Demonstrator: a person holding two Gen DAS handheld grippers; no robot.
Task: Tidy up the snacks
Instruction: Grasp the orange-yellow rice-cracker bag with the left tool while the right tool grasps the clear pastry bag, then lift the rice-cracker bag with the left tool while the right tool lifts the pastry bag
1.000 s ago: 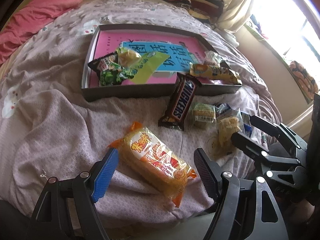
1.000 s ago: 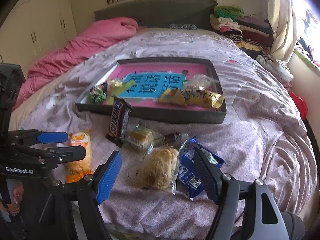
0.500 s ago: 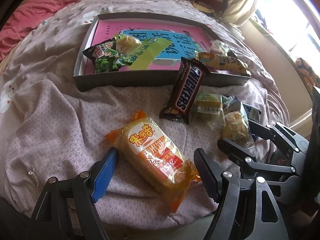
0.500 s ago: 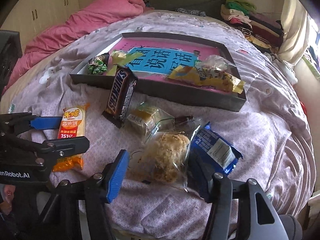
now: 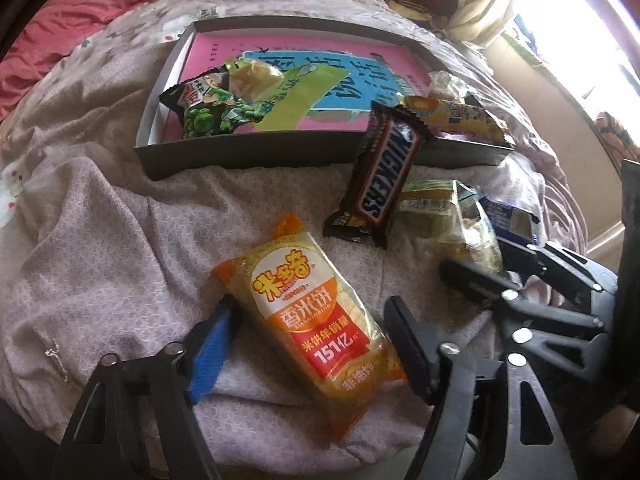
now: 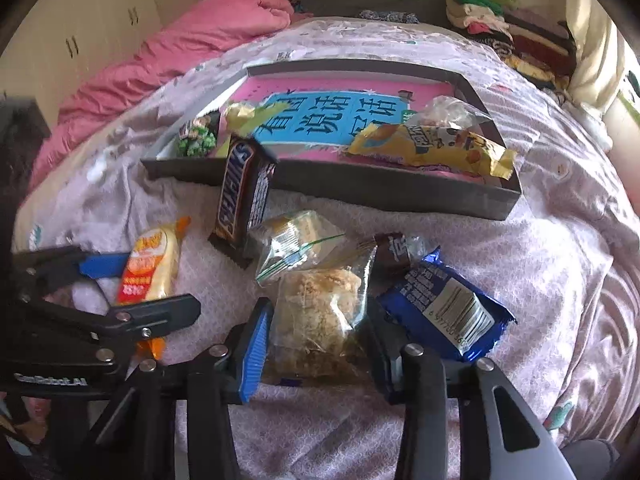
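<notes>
My left gripper is open, its fingers on either side of an orange and yellow rice-cracker pack lying on the bedspread. My right gripper is open around a clear bag with a crumbly pastry. A Snickers bar leans on the front wall of a dark shallow box. The box holds a green pea packet, a yellow packet and a clear bag. A blue packet lies right of the pastry bag, a second clear pastry bag behind it.
A pink quilt lies at the far left of the bed. Folded clothes are stacked at the far right. A small brown wrapper lies by the blue packet. The bedspread is wrinkled.
Both grippers have moved forward and down. The left now straddles the rice-cracker pack and the right straddles the pastry bag. Both have stayed open.
</notes>
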